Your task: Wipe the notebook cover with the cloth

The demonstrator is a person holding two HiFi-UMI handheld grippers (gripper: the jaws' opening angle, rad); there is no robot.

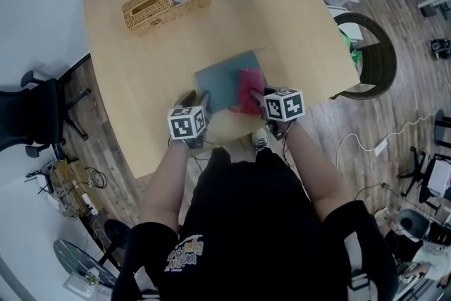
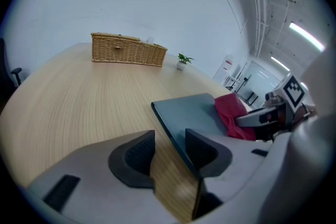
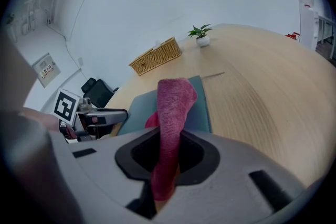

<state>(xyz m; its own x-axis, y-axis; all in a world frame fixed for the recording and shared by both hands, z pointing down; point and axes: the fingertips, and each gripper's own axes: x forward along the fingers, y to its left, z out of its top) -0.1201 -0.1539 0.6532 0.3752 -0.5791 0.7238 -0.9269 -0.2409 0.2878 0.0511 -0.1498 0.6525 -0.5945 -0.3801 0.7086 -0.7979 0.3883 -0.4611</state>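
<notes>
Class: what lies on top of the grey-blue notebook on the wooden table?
A crumpled red cloth lies on the right part of the grey-blue notebook, pinched in the right gripper. The patch of cover beneath the cloth is hidden.

The notebook (image 1: 220, 81) is a closed grey-blue one, lying flat on the table (image 1: 134, 74) close to its near edge and turned a bit askew. The cloth (image 1: 249, 88) is dark pink and fuzzy. It sits on the right side of the cover, probably bunched up, with one end pinched in the right gripper (image 3: 167, 141).
</notes>
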